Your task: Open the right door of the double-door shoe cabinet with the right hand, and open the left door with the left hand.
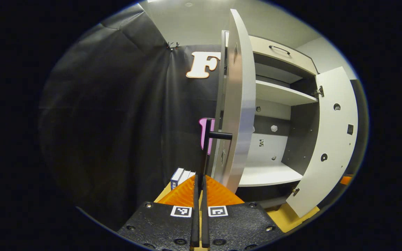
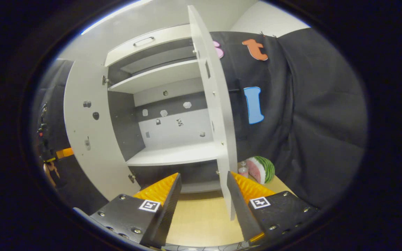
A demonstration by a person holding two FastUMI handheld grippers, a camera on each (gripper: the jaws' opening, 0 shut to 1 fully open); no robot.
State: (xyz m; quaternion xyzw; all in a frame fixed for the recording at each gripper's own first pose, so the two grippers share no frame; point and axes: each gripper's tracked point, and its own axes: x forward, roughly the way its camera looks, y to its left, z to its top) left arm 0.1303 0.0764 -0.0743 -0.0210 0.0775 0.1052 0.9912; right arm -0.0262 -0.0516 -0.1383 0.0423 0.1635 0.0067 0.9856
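The shoe cabinet (image 1: 277,104) stands on the counter (image 2: 201,219) with both doors swung out and its shelves exposed. In the left gripper view, the left door (image 1: 237,104) stands edge-on, straight ahead of the left claw (image 1: 200,209), its long axis vertical. The door's bar handle (image 1: 208,139) also runs vertically, directly above the claw tips and in line with them. The right door (image 1: 330,139) is well apart, on the far side of the opening.

In the right gripper view, the right door (image 2: 218,115) hangs edge-on ahead of the right claw (image 2: 204,195), its lower edge dropping between the two fingers, nearer the right-hand one.

Left claw: fingers pressed together to a narrow slit. The lower end of the handle appears to enter that slit, but the grip point is obscured; contact cannot be confirmed. Right claw: fingers spread wide, gripping nothing.

Judgement: both doors are open; the task is at or near completion.
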